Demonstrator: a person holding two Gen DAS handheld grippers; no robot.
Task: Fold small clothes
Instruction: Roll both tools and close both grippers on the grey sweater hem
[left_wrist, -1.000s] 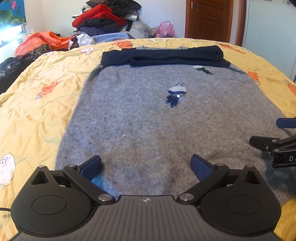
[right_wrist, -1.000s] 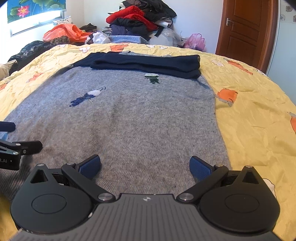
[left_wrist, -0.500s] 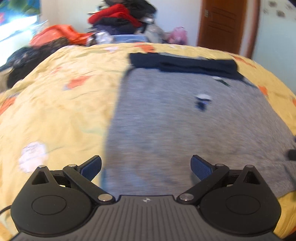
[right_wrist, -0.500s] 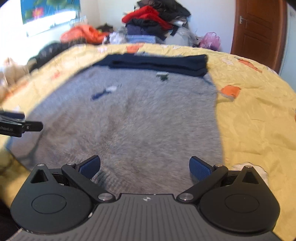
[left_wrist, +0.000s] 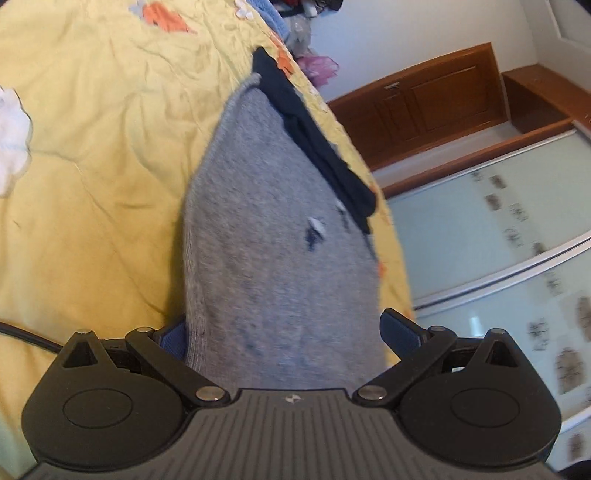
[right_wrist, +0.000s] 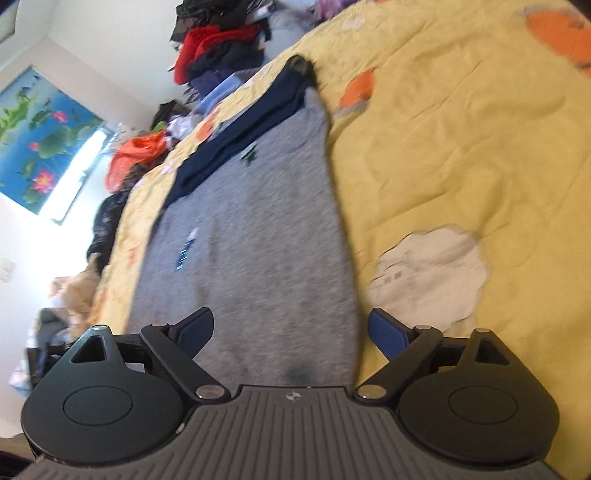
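A grey knitted sweater (left_wrist: 273, 236) with small embroidered patches lies flat on the yellow bedspread (left_wrist: 92, 147), its navy sleeves (left_wrist: 317, 147) folded across its far end. My left gripper (left_wrist: 284, 332) is open, rolled sideways, with the sweater's near left hem corner between its jaws. My right gripper (right_wrist: 291, 328) is open, rolled the other way, with the sweater's (right_wrist: 251, 236) near right hem corner between its jaws. The navy sleeves (right_wrist: 240, 133) show at the far end there too.
A pile of clothes (right_wrist: 218, 51) sits beyond the bed's far edge by the wall. A wooden door (left_wrist: 424, 99) and glass sliding doors (left_wrist: 498, 240) stand off the bed's right side. A window and flower picture (right_wrist: 40, 140) are on the left.
Both grippers have moved apart to the sweater's near hem corners and rolled sideways, the left one to the left corner and the right one to the right corner. Both stay open.
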